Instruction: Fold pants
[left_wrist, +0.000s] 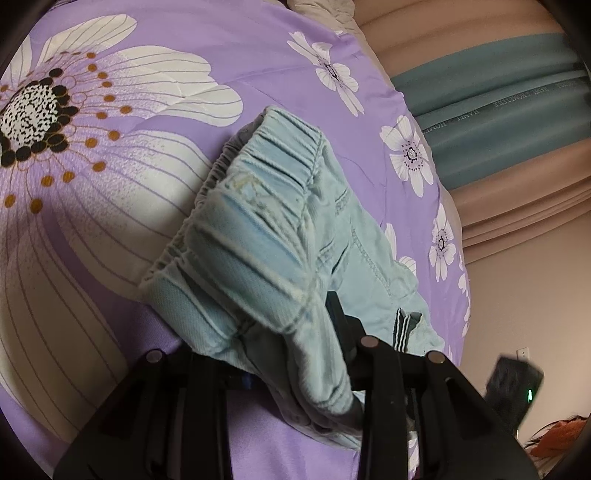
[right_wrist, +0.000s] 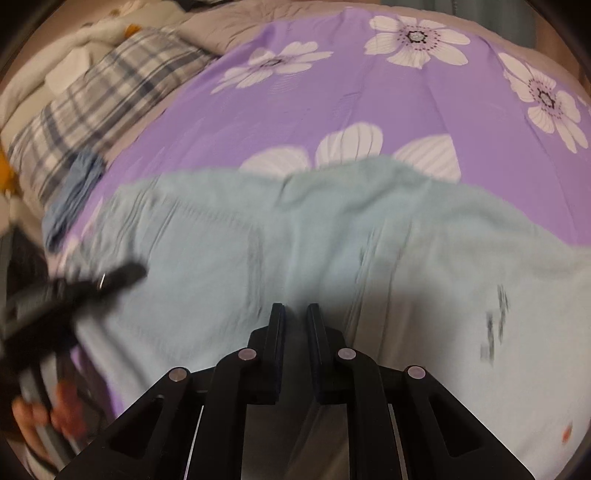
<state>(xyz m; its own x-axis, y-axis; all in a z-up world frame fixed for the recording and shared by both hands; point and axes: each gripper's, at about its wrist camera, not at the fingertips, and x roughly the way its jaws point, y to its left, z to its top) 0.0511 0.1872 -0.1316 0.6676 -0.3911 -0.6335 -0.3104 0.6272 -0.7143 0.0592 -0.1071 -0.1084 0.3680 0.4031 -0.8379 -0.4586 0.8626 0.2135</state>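
Pale blue pants (left_wrist: 258, 229) lie on a purple flowered bedspread (left_wrist: 229, 44). In the left wrist view their ribbed elastic waistband is bunched and lifted toward the camera. My left gripper (left_wrist: 266, 325) is shut on that waistband end; cloth drapes over and hides its left finger. The right wrist view, which is blurred, shows the pants (right_wrist: 295, 229) spread wide across the bedspread (right_wrist: 332, 99). My right gripper (right_wrist: 295, 314) hovers just over the cloth near the front, jaws a narrow gap apart with nothing between them. The left gripper (right_wrist: 122, 275), held by a hand (right_wrist: 37, 417), reaches in at the left.
A plaid pillow (right_wrist: 92, 103), white bedding (right_wrist: 74, 55) and a small blue cloth (right_wrist: 74, 192) lie at the bed's far left. Beyond the bed's edge hang pink and teal curtains (left_wrist: 498, 99); a dark box (left_wrist: 513, 384) and something orange (left_wrist: 561, 435) sit low by the wall.
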